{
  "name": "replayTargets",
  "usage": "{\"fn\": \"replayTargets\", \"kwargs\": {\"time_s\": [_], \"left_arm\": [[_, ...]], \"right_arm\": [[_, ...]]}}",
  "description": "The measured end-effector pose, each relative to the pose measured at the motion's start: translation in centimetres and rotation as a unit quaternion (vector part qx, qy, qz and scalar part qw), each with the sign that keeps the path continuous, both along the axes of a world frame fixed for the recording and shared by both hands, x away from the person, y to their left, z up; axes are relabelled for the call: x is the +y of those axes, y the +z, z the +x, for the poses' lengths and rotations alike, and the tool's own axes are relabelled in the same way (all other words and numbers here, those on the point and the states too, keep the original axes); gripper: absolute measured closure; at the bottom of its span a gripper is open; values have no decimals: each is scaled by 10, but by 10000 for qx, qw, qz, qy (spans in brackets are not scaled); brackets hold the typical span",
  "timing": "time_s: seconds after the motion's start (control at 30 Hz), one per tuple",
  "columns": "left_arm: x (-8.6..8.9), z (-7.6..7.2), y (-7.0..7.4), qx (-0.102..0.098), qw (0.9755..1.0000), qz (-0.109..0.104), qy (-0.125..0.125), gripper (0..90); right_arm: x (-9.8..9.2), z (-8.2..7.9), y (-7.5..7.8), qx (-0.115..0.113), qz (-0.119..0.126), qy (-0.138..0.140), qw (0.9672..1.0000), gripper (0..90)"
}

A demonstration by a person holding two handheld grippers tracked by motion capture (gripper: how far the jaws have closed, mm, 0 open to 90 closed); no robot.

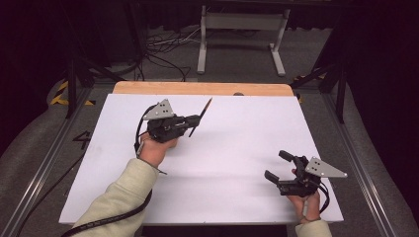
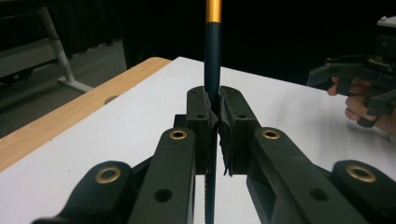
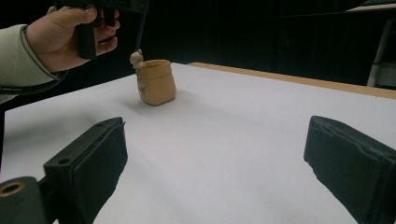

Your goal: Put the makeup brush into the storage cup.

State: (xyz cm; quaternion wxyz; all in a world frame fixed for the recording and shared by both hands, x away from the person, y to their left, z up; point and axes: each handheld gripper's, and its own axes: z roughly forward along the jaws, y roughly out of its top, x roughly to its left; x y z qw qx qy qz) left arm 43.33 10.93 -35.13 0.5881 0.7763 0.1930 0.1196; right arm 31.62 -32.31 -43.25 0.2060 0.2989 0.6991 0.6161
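Note:
My left gripper (image 1: 196, 120) is shut on a dark blue pencil (image 1: 201, 114) with an orange band; the jaws clamp its shaft (image 2: 212, 70) near the middle. In the right gripper view the pencil (image 3: 140, 28) hangs point-down just over a small tan pot (image 3: 156, 82) with a little figure on its rim. The pot stands on the white table (image 3: 243, 116) below the person's left hand (image 3: 65, 32). My right gripper (image 1: 277, 165) rests low at the table's near right, open, nothing between its pads (image 3: 88, 156). It also appears at the far right of the left gripper view (image 2: 369, 86).
A wooden strip (image 1: 197, 88) runs along the table's far edge. Beyond it stand a white metal frame (image 1: 242, 34) and loose cables (image 1: 163, 54) on the floor. Metal rails (image 1: 360, 163) flank the table on both sides.

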Motion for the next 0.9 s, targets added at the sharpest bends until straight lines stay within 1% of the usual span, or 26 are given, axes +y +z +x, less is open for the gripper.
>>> {"fn": "replayTargets", "kwargs": {"time_s": [0.03,0.13,0.23,0.27,0.33,0.37,0.43,0.47,0.5,0.53,0.57,0.6,0.73,0.9], "left_arm": [[0,0,0,0,10000,0,0,835],[7,1,-1,35,9999,-93,134,835],[13,2,0,24,9996,-149,251,835],[16,3,0,-10,9995,-148,284,835],[20,3,0,-1,9991,-191,371,835],[21,4,1,-41,9991,-169,385,835],[25,4,1,-15,9988,-171,461,835],[26,5,1,-44,9986,-164,496,835],[28,4,1,-20,9984,-167,532,835],[29,5,1,-40,9983,-165,550,835],[31,5,1,-34,9980,-197,597,835],[32,5,1,-54,9979,-184,615,835],[40,8,1,-24,9972,-211,712,835],[47,9,0,-18,9955,-265,909,835]], "right_arm": [[0,0,0,0,0,0,10000,58],[0,0,0,-1,-1,1,10000,58],[0,0,0,6,-9,-1,10000,58],[0,0,0,0,-11,3,10000,58],[0,0,0,0,-8,-2,10000,58],[0,0,0,5,-8,-2,10000,59],[1,0,0,15,-16,3,10000,58],[1,0,0,10,-23,2,10000,58],[1,0,0,9,-23,2,10000,58],[1,0,0,13,-18,2,10000,59],[0,0,-1,13,-18,2,10000,58],[0,0,-1,17,-20,6,10000,59],[1,0,-1,15,-16,5,10000,58],[2,0,-1,25,-30,10,10000,58]]}}
